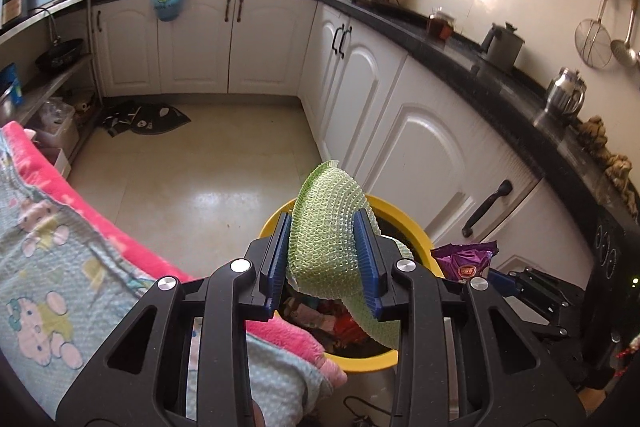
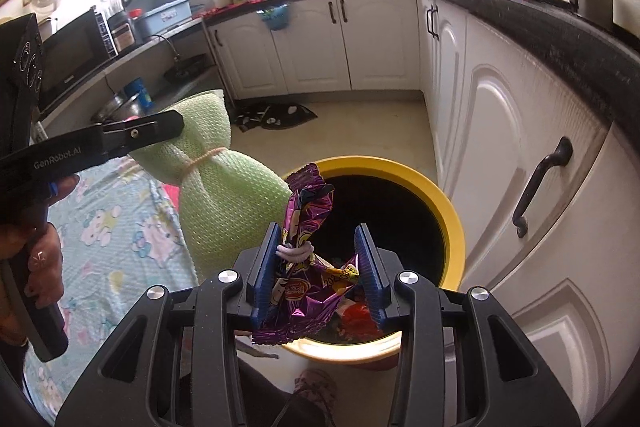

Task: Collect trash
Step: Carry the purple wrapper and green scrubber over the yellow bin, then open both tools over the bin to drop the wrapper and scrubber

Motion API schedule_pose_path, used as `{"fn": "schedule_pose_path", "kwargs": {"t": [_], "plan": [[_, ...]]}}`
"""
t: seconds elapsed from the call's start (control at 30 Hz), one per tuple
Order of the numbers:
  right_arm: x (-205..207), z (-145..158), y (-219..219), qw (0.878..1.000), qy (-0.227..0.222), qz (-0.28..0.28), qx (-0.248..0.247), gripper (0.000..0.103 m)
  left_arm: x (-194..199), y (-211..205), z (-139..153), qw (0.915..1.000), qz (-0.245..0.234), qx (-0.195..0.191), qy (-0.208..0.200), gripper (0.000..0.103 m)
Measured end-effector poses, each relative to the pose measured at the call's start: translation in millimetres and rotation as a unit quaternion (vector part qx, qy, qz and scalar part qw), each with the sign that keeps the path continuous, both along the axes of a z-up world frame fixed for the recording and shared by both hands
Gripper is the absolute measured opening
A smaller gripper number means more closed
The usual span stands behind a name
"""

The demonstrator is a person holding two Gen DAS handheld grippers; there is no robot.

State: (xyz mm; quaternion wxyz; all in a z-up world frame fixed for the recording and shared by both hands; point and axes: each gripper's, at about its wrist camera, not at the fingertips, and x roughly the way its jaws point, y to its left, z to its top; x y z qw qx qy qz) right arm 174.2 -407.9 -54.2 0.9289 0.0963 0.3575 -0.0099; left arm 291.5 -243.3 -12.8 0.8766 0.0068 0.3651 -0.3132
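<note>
My left gripper (image 1: pixel 326 259) is shut on a green foam net sleeve (image 1: pixel 332 227), held over the near rim of the yellow trash bin (image 1: pixel 276 219). From the right wrist view the same sleeve (image 2: pixel 228 199) hangs from the left gripper's black finger (image 2: pixel 140 135), tied in the middle with a rubber band. My right gripper (image 2: pixel 318 267) is shut on a crumpled purple snack wrapper (image 2: pixel 308 283), above the yellow bin (image 2: pixel 452 211). The wrapper (image 1: pixel 466 259) also shows at the right in the left wrist view. Coloured rubbish lies in the dark bin.
White cabinets (image 2: pixel 500 131) with black handles run along the right under a black counter (image 1: pixel 480 67). A pink and blue blanket (image 1: pixel 60 227) fills the left. A dark cloth (image 1: pixel 144 119) lies on the tiled floor. A hand (image 2: pixel 36 259) grips the left tool.
</note>
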Motion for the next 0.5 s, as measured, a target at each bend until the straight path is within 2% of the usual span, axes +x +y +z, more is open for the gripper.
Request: {"fn": "schedule_pose_path", "kwargs": {"t": [0.37, 0.5], "plan": [[21.1, -27.7, -10.4, 0.999, 0.033, -0.007, 0.004, 0.037, 16.5, -18.3, -33.7, 0.9989, -0.016, 0.023, 0.036, 0.026], [27.6, -35.6, -14.7, 0.999, 0.042, -0.012, 0.004, 0.041, 21.1, -22.7, -42.6, 0.9982, -0.02, 0.029, 0.048, 0.026]]}}
